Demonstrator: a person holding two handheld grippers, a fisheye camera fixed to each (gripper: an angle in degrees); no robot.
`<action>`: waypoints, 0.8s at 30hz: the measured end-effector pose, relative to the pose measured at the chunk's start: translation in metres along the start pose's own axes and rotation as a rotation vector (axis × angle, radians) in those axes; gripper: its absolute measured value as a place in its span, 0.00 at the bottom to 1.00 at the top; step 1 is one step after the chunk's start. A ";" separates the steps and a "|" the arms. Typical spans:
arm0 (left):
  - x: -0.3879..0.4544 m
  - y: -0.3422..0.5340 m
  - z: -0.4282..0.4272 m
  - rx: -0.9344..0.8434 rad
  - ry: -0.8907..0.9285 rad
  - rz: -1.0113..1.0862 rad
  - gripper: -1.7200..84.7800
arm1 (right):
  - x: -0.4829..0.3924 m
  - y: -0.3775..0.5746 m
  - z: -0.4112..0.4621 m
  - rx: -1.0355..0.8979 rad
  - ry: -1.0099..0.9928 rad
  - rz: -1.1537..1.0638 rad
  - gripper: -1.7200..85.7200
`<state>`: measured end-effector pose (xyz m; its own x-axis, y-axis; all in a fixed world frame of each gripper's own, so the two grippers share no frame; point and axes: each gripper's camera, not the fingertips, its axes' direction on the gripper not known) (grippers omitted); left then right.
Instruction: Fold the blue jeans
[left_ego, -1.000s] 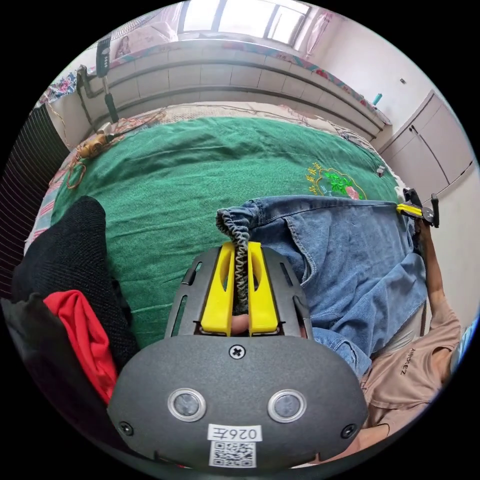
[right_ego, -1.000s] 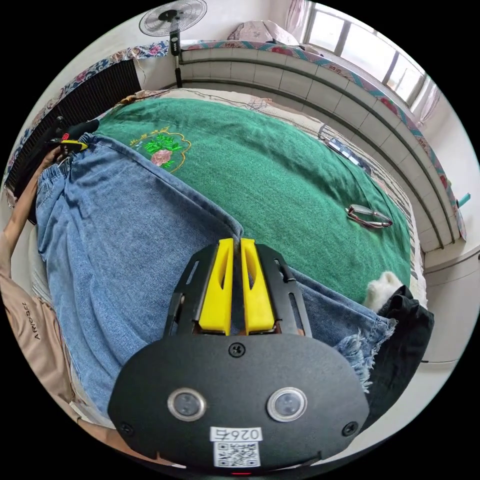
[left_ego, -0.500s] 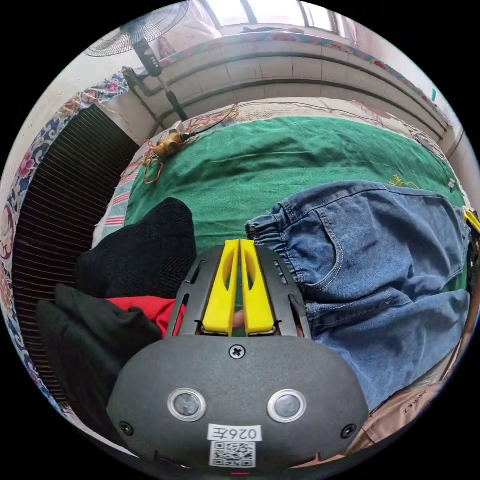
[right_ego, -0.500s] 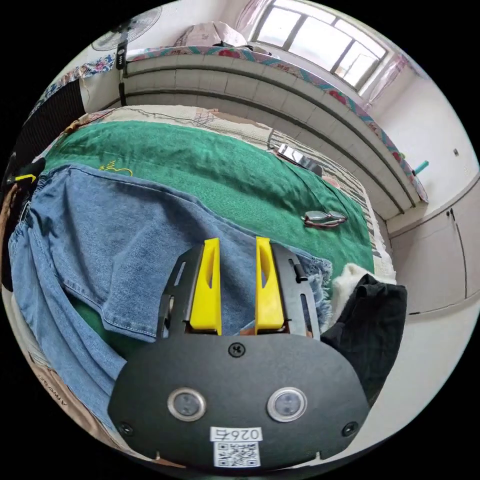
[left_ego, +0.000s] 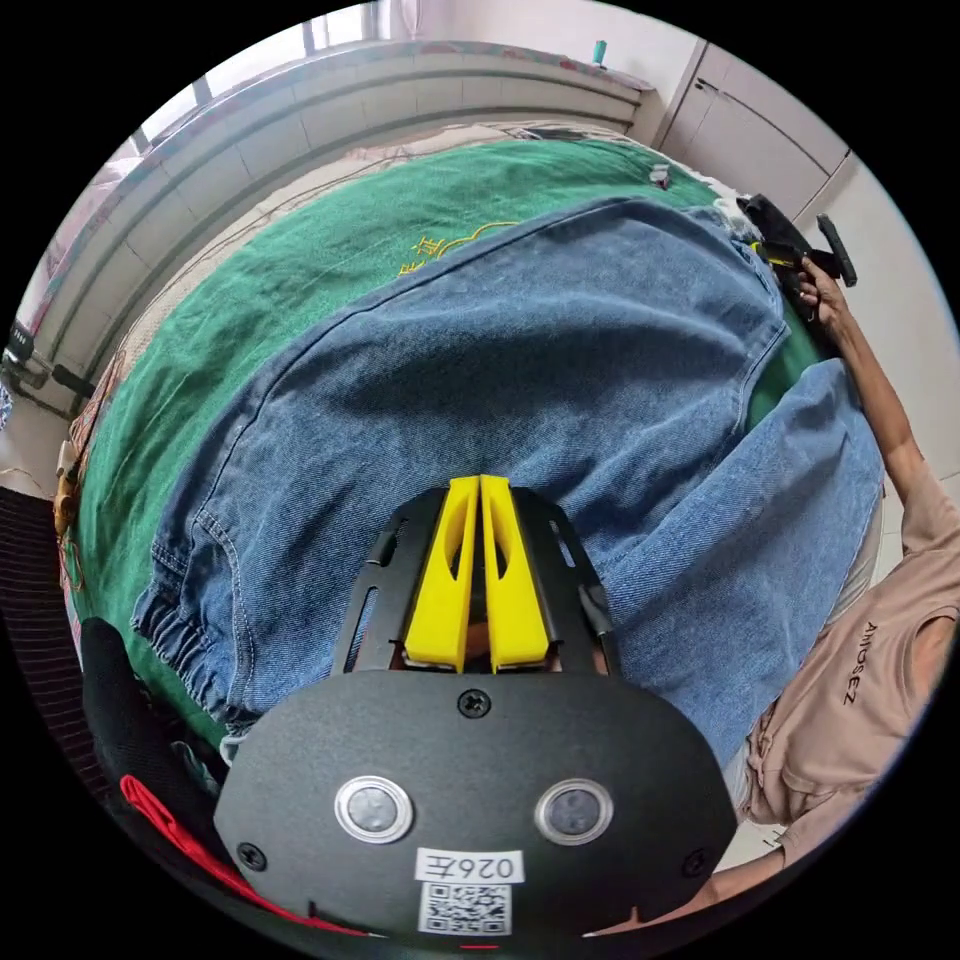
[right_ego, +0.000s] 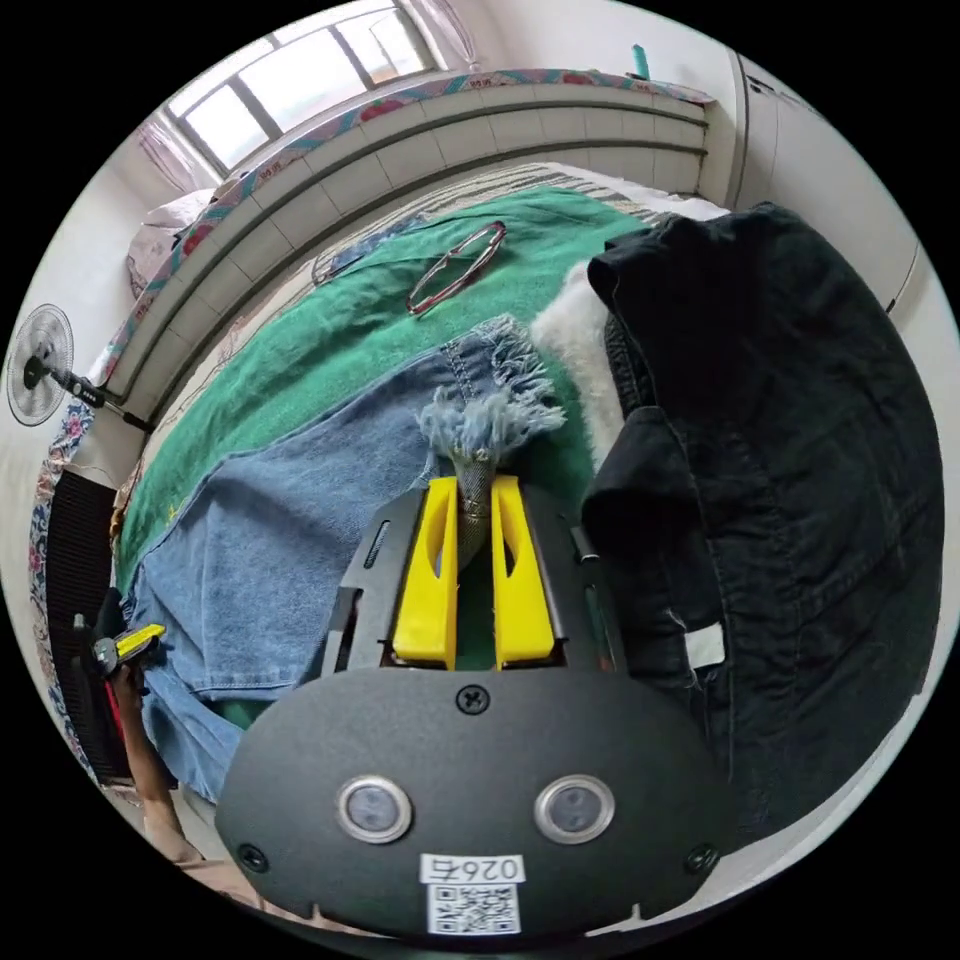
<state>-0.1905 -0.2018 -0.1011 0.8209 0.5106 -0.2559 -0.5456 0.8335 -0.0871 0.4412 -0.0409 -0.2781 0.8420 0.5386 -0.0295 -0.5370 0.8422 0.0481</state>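
green blanket, eyeglasses, black garment, standing fan

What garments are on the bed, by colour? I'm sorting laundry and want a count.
Blue: 1, the jeans
Black: 2, a jacket in the right gripper view and a knit in the left gripper view
Red: 1, a garment under the knit
White: 1, a fluffy piece beside the jacket
Total: 5

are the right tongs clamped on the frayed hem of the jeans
Yes, in the right gripper view the right tongs pinch a bunched strip of the jeans just below the frayed hem.
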 end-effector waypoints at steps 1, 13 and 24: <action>-0.002 0.006 -0.002 0.001 0.010 -0.004 0.01 | 0.004 0.002 -0.013 0.045 -0.035 -0.005 0.02; 0.015 0.089 -0.057 0.188 -0.099 -0.071 0.01 | 0.025 0.066 -0.075 0.229 0.242 -0.089 0.03; 0.038 0.189 -0.104 0.230 -0.215 -0.138 0.01 | 0.028 0.163 -0.065 -0.036 0.365 -0.345 0.00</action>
<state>-0.2802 -0.0469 -0.2275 0.9145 0.4021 -0.0457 -0.3946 0.9111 0.1194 0.3742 0.1133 -0.3361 0.9016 0.1973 -0.3850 -0.2377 0.9695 -0.0599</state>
